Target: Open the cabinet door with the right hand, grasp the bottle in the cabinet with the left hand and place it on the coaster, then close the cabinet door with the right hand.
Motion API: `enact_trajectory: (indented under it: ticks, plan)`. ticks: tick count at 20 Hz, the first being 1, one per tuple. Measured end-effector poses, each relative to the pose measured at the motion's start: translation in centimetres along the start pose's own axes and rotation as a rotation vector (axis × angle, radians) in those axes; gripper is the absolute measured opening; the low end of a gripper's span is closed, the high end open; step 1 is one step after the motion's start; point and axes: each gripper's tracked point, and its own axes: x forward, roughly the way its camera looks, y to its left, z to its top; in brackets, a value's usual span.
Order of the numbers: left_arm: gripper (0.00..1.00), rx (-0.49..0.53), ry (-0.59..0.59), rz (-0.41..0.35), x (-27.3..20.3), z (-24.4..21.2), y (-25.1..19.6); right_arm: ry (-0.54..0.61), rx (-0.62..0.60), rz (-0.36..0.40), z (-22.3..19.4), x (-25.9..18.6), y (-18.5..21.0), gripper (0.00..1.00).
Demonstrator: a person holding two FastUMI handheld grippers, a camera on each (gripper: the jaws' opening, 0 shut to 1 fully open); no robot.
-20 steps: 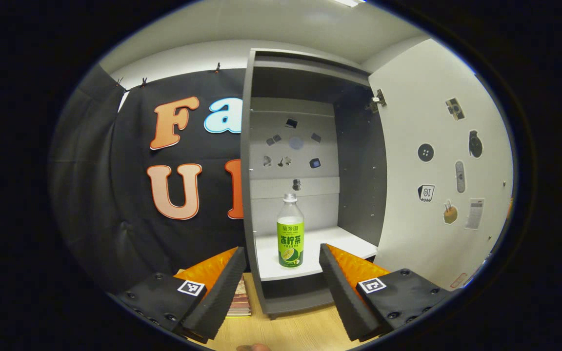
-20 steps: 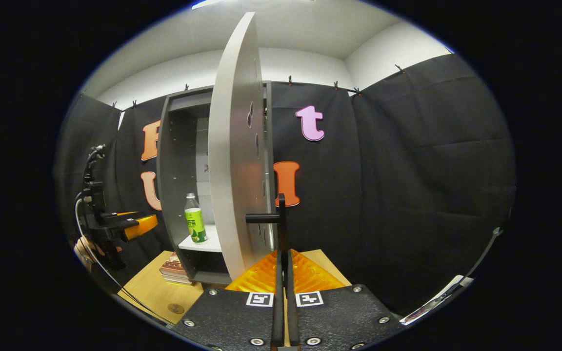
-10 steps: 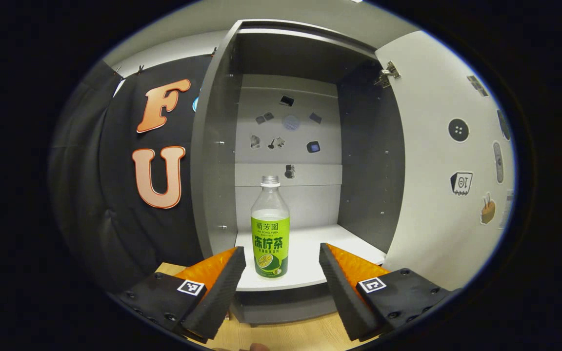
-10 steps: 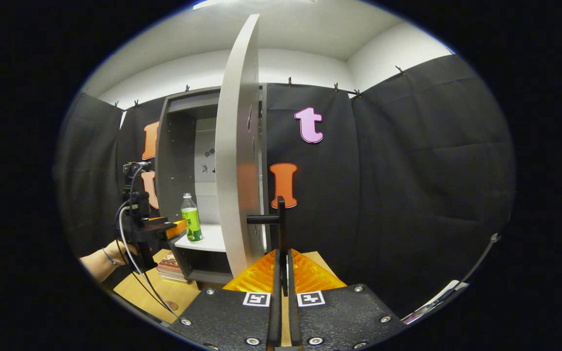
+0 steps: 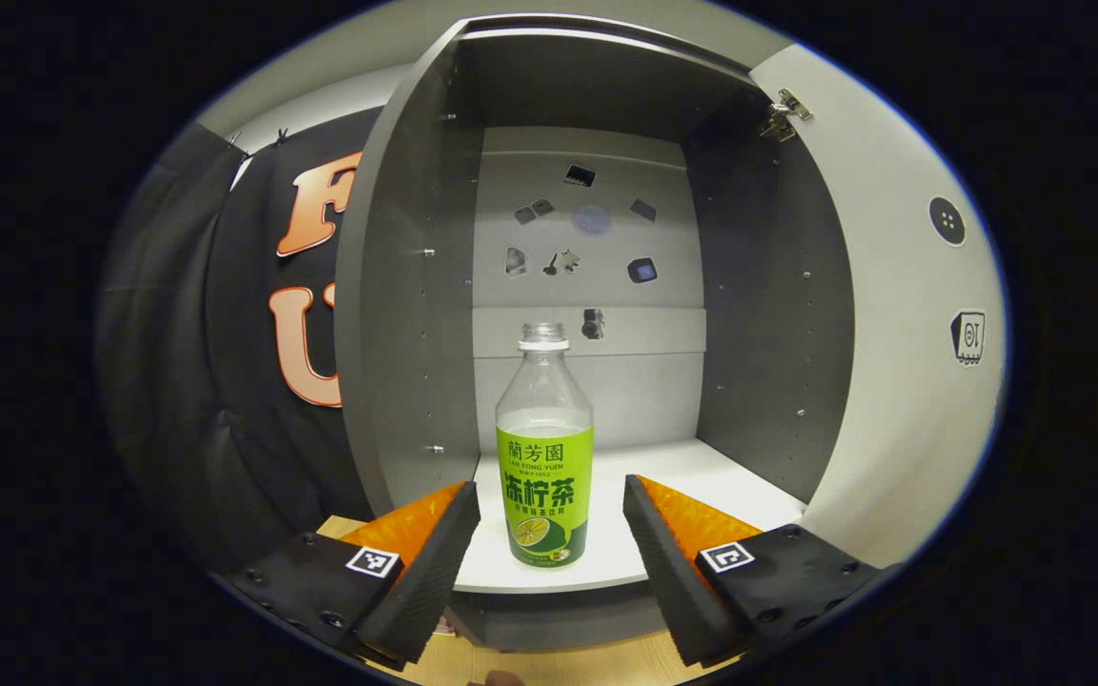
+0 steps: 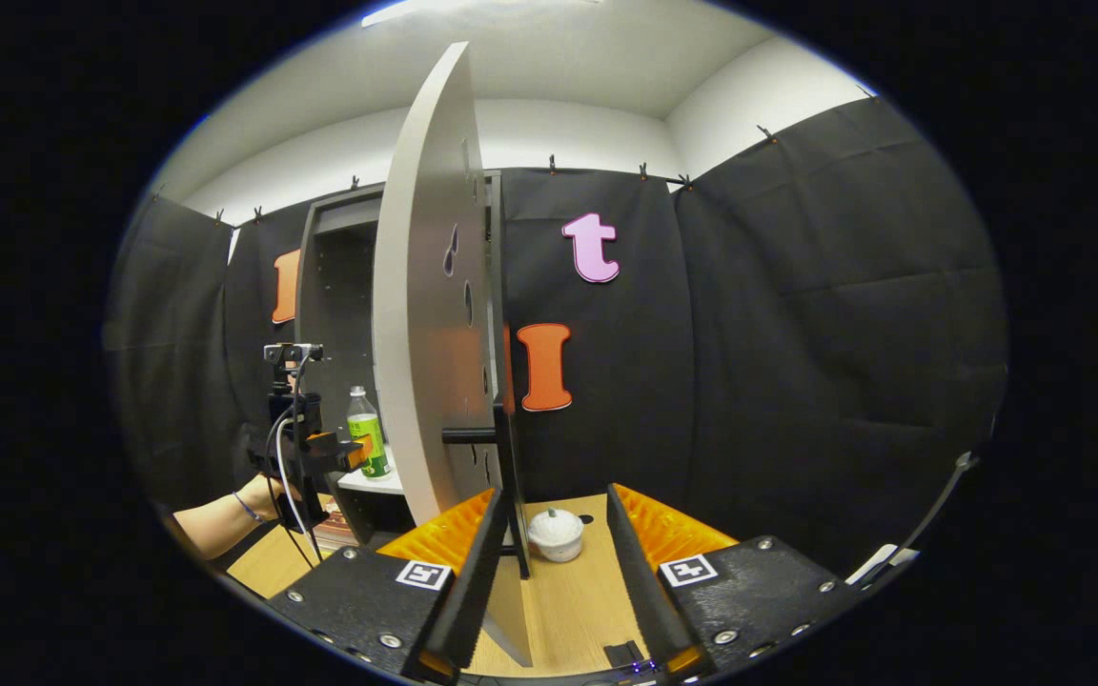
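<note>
So your cabinet (image 5: 416,314) stands open with one bottle (image 5: 544,467) inside, upright on its white shelf (image 5: 682,476).
Left to right in the left gripper view: your left gripper (image 5: 549,510) has its fingers spread, one either side of the bottle, not touching it. In the right gripper view, your right gripper (image 6: 549,519) is released too, its fingers apart around the handle (image 6: 501,448) of the door (image 6: 425,314); one white pot (image 6: 556,534) sits on the table (image 6: 578,600).
</note>
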Motion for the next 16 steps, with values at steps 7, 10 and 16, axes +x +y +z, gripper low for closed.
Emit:
enact_trajectory:
  ticks: [7, 10, 16]
  plan:
    - [0.99, -0.002, 0.024, 0.035, 3.1, -1.5, 0.4, -0.009, 0.01, -0.085, 0.2, 0.1, -1.5, 0.89]
    - [0.99, -0.006, 0.022, 0.034, 4.2, -1.7, 0.3, -0.003, 0.011, -0.107, 0.1, -0.1, -1.9, 0.84]
    - [0.85, -0.043, 0.056, 0.039, 5.2, -2.5, 0.6, 0.006, 0.009, -0.13, -0.1, -0.1, -2.3, 0.9]
